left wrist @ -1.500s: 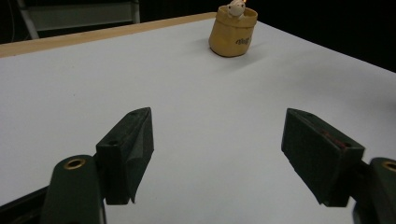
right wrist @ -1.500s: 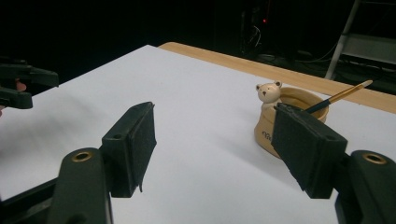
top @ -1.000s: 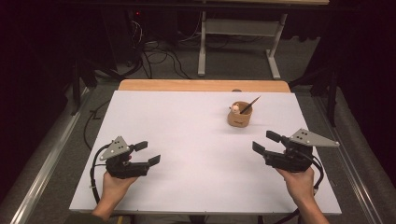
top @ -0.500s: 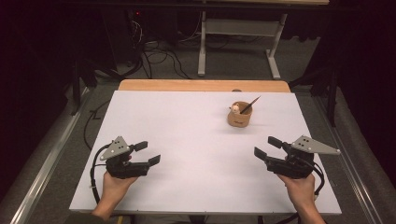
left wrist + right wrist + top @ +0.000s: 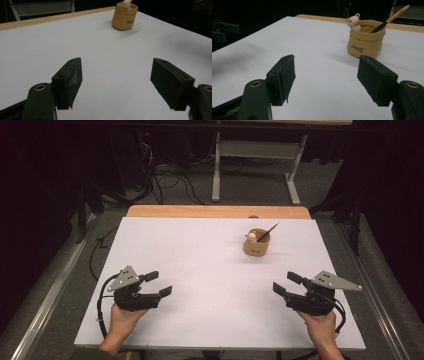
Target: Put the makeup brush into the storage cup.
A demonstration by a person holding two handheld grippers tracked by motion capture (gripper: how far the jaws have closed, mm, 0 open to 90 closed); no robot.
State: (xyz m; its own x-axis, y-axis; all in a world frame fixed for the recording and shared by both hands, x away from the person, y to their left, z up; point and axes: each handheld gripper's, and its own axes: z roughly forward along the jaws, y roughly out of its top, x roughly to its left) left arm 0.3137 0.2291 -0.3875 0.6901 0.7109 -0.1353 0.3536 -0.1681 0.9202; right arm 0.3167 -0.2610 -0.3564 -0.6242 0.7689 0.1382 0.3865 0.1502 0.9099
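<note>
Squat tan pot point(image 5: 257, 245), matte white table point(image 5: 200, 270)

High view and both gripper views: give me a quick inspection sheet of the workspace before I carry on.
Surface: white sheet over a wooden table, flat and bare around the pot.
Job's things: tan pot upright at far right, holding a pencil that leans right, with a small bear figure at its rim.
Clutter: nothing seen.
Grippers: left gripper and right gripper open, holding nothing, near the front edge.
Cables: a black cable loops from the left gripper; floor wiring behind the table.
Surroundings: dark room, grey floor, white desk frame beyond.
</note>
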